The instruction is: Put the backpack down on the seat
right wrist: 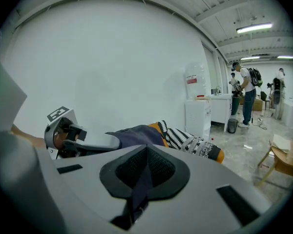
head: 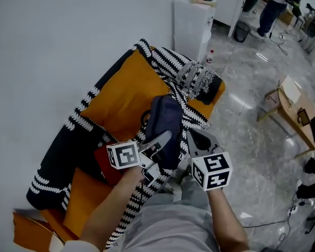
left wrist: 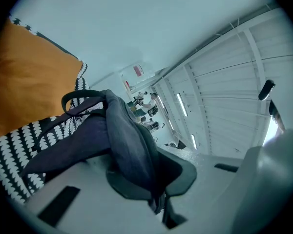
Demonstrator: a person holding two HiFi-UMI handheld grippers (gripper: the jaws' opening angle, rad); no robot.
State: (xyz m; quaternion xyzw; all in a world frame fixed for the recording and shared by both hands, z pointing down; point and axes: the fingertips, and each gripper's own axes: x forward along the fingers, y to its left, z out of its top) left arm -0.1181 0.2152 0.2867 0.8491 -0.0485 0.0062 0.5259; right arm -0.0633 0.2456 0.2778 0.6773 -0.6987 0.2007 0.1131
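A dark navy backpack (head: 165, 121) hangs just above the orange sofa seat (head: 123, 96), over its black-and-white patterned throw (head: 186, 75). My left gripper (head: 158, 142) is shut on the backpack's fabric from the left. In the left gripper view the cloth (left wrist: 124, 135) is pinched between the pads of that gripper (left wrist: 155, 182), and the carry loop (left wrist: 83, 97) sticks up behind. My right gripper (head: 195, 140) holds it from the right. Its jaws (right wrist: 144, 173) are shut on a dark strap (right wrist: 140, 189), with the bag's body (right wrist: 136, 134) beyond.
A white wall runs behind the sofa. A red item (head: 106, 166) lies on the seat by my left arm. A white cabinet (head: 193, 20) stands past the sofa's far end. A small wooden table (head: 293, 108) is on the marble floor to the right. People (head: 270, 7) stand far back.
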